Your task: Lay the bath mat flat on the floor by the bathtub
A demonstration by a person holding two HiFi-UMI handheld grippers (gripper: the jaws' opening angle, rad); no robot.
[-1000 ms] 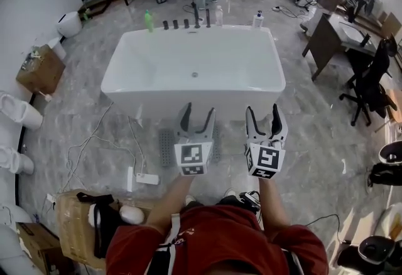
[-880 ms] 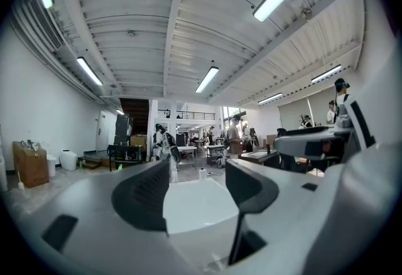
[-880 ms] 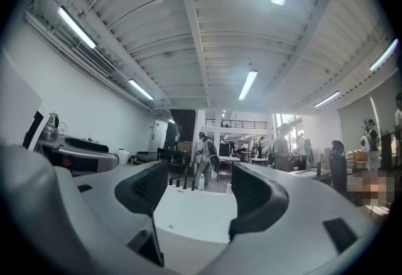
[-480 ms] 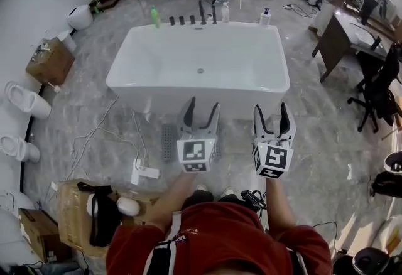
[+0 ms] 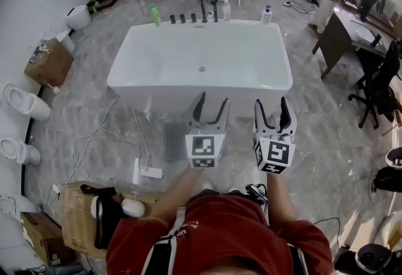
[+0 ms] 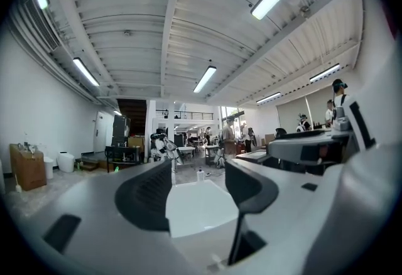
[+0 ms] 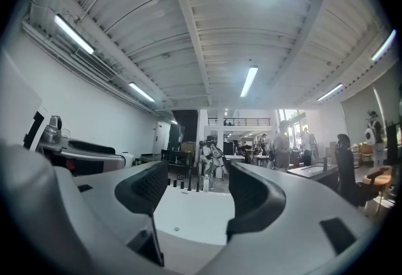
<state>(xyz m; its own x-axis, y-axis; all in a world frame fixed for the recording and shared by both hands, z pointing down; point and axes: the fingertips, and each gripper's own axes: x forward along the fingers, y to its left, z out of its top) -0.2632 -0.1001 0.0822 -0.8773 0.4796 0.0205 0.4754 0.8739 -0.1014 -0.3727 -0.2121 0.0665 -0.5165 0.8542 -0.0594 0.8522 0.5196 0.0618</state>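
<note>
The fingers (image 6: pixel 147 195) of your left gripper (image 6: pixel 198 179) stand wide apart with nothing between them; only the white bathtub (image 5: pixel 157 86) shows through the gap. The fingers (image 7: pixel 251 195) of your right gripper (image 7: pixel 191 186) are likewise spread, and they grip nothing. In the head view, you hold both grippers side by side in front of your body, jaws aimed away from you toward the tub's near wall, with each marker cube facing the camera. The bath mat (image 5: pixel 173 142) lies on the marble-patterned floor (image 5: pixel 314 142) just beside the tub's near wall, below and left of your left gripper. It is grey, with a regular pattern of small dots or holes, and its visible part looks flat. That part is a narrow strip whose left edge runs from the tub wall toward you. The left gripper covers the right portion, so you cannot confirm the mat's full outline or long axis from this position. A white power strip (image 5: pixel 147 172) with a trailing cable lies on the floor left of the mat, apart from it. A green bottle (image 5: pixel 154 14) stands at the tub's far rim.
</note>
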